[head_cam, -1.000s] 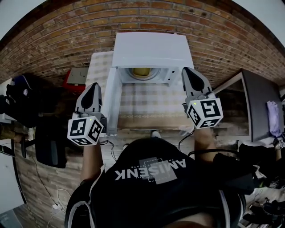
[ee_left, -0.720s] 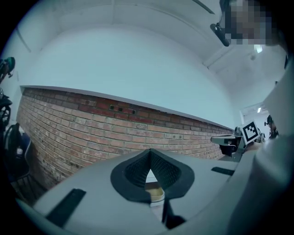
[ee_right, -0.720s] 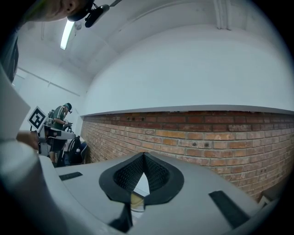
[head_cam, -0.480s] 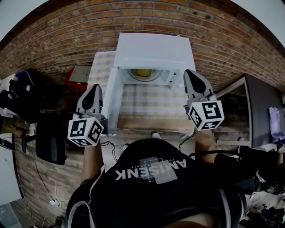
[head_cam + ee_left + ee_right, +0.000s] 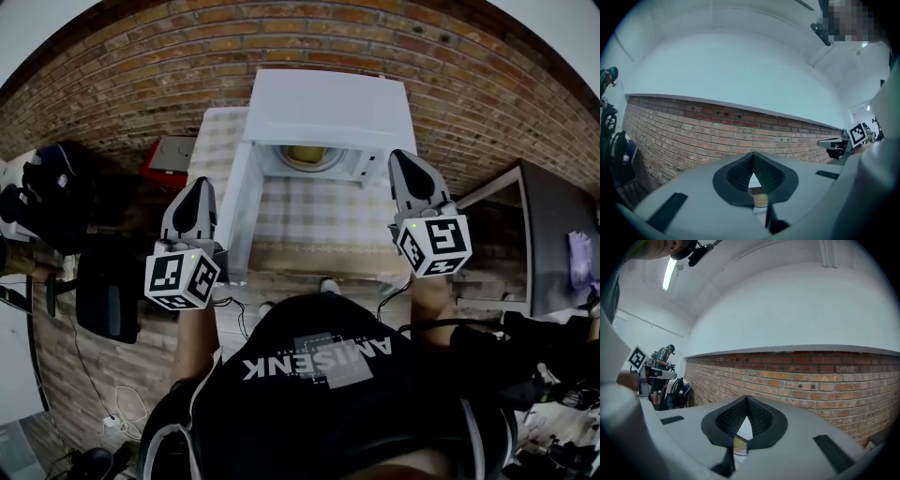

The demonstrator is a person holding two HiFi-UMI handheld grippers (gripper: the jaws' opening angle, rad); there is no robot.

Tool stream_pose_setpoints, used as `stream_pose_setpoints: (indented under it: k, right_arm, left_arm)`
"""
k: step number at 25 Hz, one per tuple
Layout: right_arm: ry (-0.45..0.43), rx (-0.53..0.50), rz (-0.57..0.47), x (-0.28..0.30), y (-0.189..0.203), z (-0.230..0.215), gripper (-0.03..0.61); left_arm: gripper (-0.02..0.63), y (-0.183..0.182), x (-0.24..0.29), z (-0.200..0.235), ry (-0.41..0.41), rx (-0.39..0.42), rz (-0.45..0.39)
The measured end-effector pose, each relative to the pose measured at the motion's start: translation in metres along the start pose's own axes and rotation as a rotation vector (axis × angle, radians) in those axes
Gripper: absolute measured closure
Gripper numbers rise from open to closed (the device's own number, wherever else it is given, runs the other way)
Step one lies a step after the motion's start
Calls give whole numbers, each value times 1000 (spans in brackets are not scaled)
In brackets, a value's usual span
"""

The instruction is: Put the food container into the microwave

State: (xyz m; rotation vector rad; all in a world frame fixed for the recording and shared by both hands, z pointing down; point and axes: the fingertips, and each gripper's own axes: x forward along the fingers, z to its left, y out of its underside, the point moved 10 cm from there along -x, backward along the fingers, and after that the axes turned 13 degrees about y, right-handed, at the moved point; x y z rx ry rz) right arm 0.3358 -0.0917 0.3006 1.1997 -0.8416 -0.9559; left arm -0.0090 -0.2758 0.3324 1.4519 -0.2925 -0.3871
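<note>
Both my tools are empty, each with its tips pressed together. My left tool (image 5: 198, 185) hangs beside the open door (image 5: 238, 211) on the left. My right tool (image 5: 401, 159) hangs just right of the white microwave (image 5: 323, 108). Neither touches anything. The yellowish food container (image 5: 305, 154) sits inside the microwave's cavity, at the far end of the checked tabletop (image 5: 319, 220). I judge the main step done, since the container is in. Only the door, standing wide open toward me, seems left to shut, if that is wanted.
</note>
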Motion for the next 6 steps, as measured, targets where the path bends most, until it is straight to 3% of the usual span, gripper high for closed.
stream_pose_setpoints:
  k: [6]
  right_arm:
    - [-1,-4,4,1,1,1,538]
  left_arm:
    - [601,0,0,1,-12,1,0]
